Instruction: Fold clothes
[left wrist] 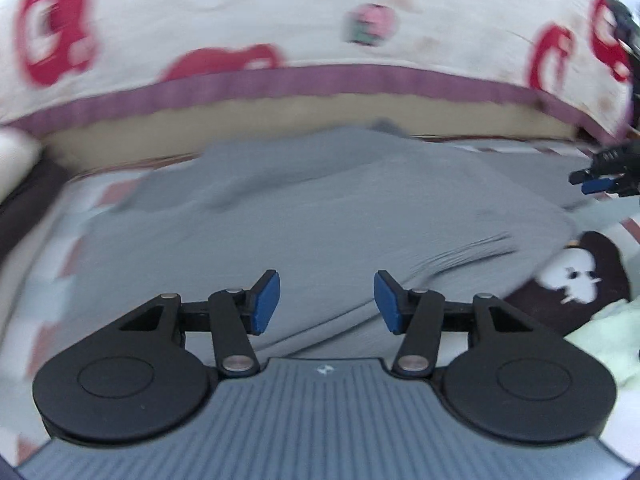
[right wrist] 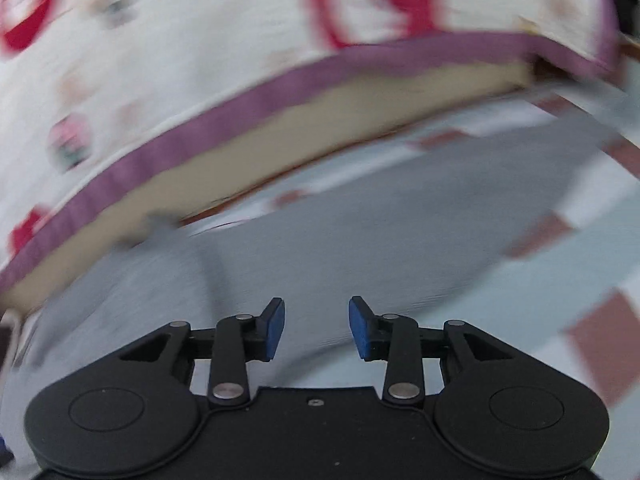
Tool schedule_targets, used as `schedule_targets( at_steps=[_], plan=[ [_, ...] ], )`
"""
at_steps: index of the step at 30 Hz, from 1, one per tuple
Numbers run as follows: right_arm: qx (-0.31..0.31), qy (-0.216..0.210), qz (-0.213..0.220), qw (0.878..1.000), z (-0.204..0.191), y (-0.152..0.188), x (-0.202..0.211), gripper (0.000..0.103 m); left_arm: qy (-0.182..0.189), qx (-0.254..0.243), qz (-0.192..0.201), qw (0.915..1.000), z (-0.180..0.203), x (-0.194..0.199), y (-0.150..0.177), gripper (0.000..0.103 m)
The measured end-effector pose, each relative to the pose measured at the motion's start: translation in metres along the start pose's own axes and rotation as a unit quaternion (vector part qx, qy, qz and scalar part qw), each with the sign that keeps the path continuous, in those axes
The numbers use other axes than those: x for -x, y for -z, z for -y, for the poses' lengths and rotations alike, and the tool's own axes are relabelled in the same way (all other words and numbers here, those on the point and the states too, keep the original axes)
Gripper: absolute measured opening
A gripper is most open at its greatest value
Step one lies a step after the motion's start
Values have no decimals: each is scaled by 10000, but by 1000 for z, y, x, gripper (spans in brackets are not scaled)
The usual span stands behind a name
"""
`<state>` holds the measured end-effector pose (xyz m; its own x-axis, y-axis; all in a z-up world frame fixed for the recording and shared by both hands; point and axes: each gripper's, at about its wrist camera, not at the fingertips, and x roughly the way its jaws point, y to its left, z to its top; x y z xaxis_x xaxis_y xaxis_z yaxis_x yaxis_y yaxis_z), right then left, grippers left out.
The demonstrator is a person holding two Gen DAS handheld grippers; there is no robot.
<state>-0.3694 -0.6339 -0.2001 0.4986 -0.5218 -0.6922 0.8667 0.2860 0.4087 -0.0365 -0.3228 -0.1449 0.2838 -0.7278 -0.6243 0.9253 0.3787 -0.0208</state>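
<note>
My left gripper (left wrist: 327, 303) hangs over a plain grey knit garment (left wrist: 320, 216) with its blue pads (left wrist: 266, 304) well apart and nothing between them; the cloth lies below the fingers, not pinched. The grey garment is spread across a pale blue sheet with reddish-brown squares (left wrist: 52, 264), rumpled into soft ridges, with a ribbed edge (left wrist: 468, 250) turned up toward the right. Behind it runs a cream quilt printed with red shapes and trimmed in a purple band (left wrist: 280, 84), and under that band a tan strip (left wrist: 280, 114) shows. To the right of the garment lies a dark brown cloth with a white figure on it (left wrist: 576, 276), and just beside that, at the frame's edge, a pale green fabric (left wrist: 608, 340). My right gripper (left wrist: 598, 180) shows small at the far right of the left view, above the garment's far side; from there I cannot tell how its jaws stand.

In the right wrist view my right gripper (right wrist: 317, 328) also has its blue pads (right wrist: 276, 330) parted, a little narrower than the left, and empty. The grey garment (right wrist: 360, 232) stretches away beneath it over the checked sheet (right wrist: 580, 280), flat here and touching neither finger as far as I can see. The quilt's purple band (right wrist: 248, 100) slants across the top. Both views are smeared with blur, so fine folds are hard to read
</note>
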Motion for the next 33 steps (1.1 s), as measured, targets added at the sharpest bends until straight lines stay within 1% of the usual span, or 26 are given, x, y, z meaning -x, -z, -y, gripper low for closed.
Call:
schedule_targets(
  at_steps=[1,3,5,7,9,11,12,14,15,18,19,22,23,24,25,26,27,28,29,30,32,33],
  plan=[
    [-291,1,-65,9996,18,-8,2,42,103,-38,-28,9999,12,-10,-8,52],
    [-645,52,-9,9979,49,-22,9,45,328,266,-135,9990,31,-30,-23,52],
    [-715,241,173,9970,75,-34,13,48,607,775,-315,9946,40,-47,-31,52],
    [-732,433,359,9957,99,-41,14,49,856,1224,-487,9876,50,-64,-38,52],
    [-867,526,499,9936,123,-48,11,50,793,1026,-581,9899,64,-72,-39,52],
    [-1147,510,656,9899,147,-55,7,54,730,826,-675,9916,78,-80,-40,52],
    [-1298,526,687,9878,155,-60,4,54,709,750,-724,9920,84,-84,-40,52],
    [-1634,639,678,9821,170,-69,-5,54,745,876,-841,9898,84,-89,-37,52],
    [-1794,621,665,9796,177,-73,-9,54,751,938,-852,9891,84,-90,-36,52],
    [-2267,300,651,9713,192,-83,-25,55,777,1122,-886,9867,82,-93,-34,52],
    [-2484,142,704,9660,197,-85,-30,57,820,1158,-892,9858,81,-93,-36,52],
    [-3256,-329,846,9411,212,-90,-42,60,774,1153,-793,9871,73,-81,-37,52],
    [-3344,-380,879,9375,213,-93,-46,60,701,1141,-790,9878,69,-78,-36,52],
    [-3292,-349,905,9393,211,-98,-50,60,617,1156,-794,9882,65,-75,-35,52],
    [-3145,-278,917,9444,207,-104,-54,59,539,1194,-818,9880,60,-74,-32,52],
    [-2951,-170,913,9509,201,-110,-58,42,459,1260,-868,9871,54,-72,-29,52],
    [-2728,-82,937,9575,194,-113,-60,22,382,1336,-900,9862,49,-70,-25,52],
    [-2531,-63,1009,9621,185,-115,-60,10,318,1420,-896,9853,43,-66,-22,52],
    [-2333,-44,1080,9664,177,-116,-59,10,257,1500,-889,9843,36,-62,-19,52],
    [-2189,-143,1167,9686,167,-117,-56,9,208,1554,-863,9839,31,-58,-17,52],
    [-1969,-588,1319,9697,138,-114,-43,9,84,1605,-797,9838,22,-50,-14,52],
    [-1775,-791,1308,9722,119,-114,-36,9,28,1613,-759,9840,17,-46,-13,52]
  ],
)
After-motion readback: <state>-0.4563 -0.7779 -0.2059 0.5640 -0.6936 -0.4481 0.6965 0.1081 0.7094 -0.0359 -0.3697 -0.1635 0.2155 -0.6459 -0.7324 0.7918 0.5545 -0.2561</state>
